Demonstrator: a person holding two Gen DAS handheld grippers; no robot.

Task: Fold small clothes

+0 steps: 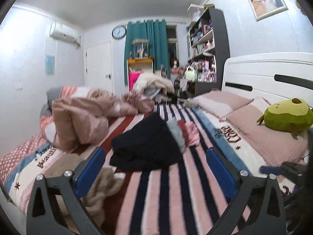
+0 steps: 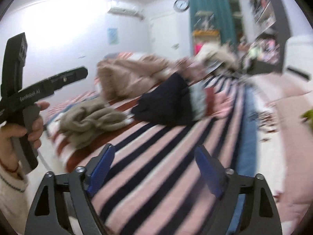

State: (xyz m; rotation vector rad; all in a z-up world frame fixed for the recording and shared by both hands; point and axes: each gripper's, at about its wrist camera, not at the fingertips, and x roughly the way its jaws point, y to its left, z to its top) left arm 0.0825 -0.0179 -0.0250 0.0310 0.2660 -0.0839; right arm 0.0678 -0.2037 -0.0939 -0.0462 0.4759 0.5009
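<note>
A dark navy garment (image 1: 145, 145) lies crumpled on the striped bedspread (image 1: 168, 192), with folded grey, red and pink small clothes (image 1: 183, 132) beside it on the right. A beige knit garment (image 1: 103, 188) lies bunched at the near left. My left gripper (image 1: 155, 156) is open and empty, hovering just before the navy garment. In the right wrist view the navy garment (image 2: 166, 102) and the beige garment (image 2: 92, 120) lie further off. My right gripper (image 2: 153, 156) is open and empty above the bedspread (image 2: 156, 168). The left gripper's handle (image 2: 29, 98) shows in a hand.
A rolled pink duvet (image 1: 82, 119) lies at the left of the bed. Pink pillows (image 1: 260, 125) and a green plush toy (image 1: 285, 117) sit by the white headboard (image 1: 270, 74). A bookshelf (image 1: 207, 47) stands beyond the bed.
</note>
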